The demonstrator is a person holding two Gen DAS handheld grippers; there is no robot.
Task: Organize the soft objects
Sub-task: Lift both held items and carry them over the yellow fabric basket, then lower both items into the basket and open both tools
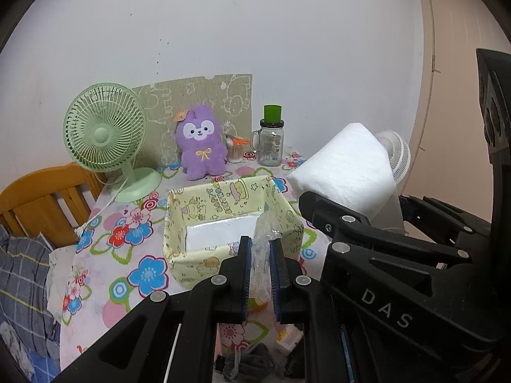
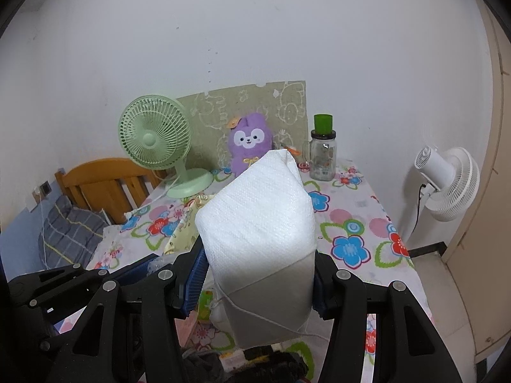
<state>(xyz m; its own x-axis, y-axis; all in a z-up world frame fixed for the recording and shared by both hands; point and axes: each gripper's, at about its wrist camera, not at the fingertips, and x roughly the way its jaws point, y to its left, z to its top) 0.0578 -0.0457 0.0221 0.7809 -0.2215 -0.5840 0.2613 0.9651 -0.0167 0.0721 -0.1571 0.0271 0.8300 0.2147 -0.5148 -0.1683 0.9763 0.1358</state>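
My right gripper (image 2: 258,274) is shut on a white pack of tissues (image 2: 258,223) and holds it up above the table; the pack also shows in the left wrist view (image 1: 348,166). My left gripper (image 1: 259,274) is shut on crumpled clear plastic wrap (image 1: 263,242), just in front of a yellow fabric box (image 1: 204,210) with a white lining at its bottom. A purple plush bunny (image 1: 199,142) sits at the back of the table against the wall.
The table has a flowered cloth (image 1: 127,255). A green desk fan (image 1: 105,131) stands at back left, a glass jar with a green lid (image 1: 270,140) at back right. A white floor fan (image 2: 447,182) stands to the right. A wooden bed frame (image 1: 41,198) and grey plaid bedding are to the left.
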